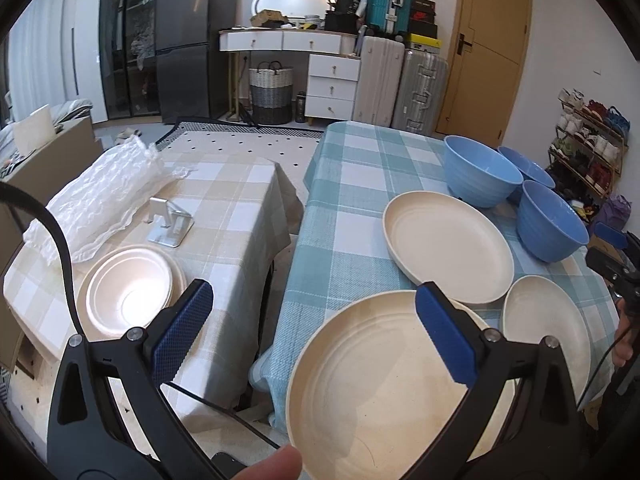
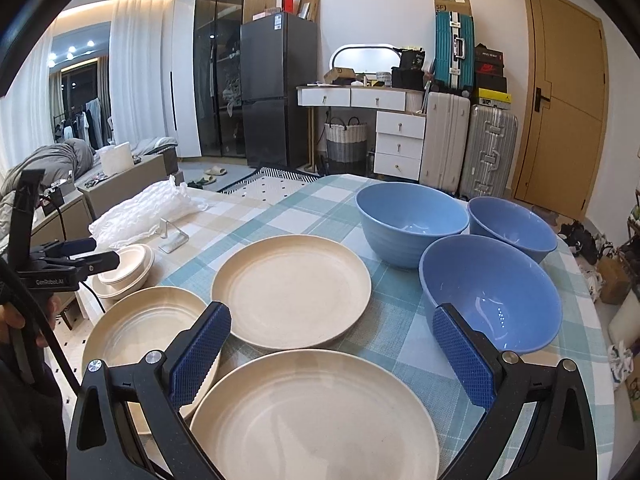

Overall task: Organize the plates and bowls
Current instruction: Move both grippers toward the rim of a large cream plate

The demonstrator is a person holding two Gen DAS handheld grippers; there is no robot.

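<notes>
Three cream plates lie on the blue-checked table (image 2: 400,320): a near plate (image 2: 316,420), a left plate (image 2: 136,332) and a far plate (image 2: 292,292). Three blue bowls stand behind: a large one (image 2: 412,224), a right one (image 2: 512,228) and a near one (image 2: 492,292). My right gripper (image 2: 328,360) is open above the near plate. My left gripper (image 1: 316,336) is open and empty; its right finger is over the left plate (image 1: 380,380). A stack of cream bowls (image 1: 128,300) sits on the beige-checked table (image 1: 224,208).
Bubble wrap (image 1: 100,196) and a metal stand (image 1: 170,224) lie on the beige table. A gap (image 1: 280,264) separates the two tables. Suitcases, drawers and a fridge stand at the back wall. A shoe rack (image 1: 588,140) is at the right.
</notes>
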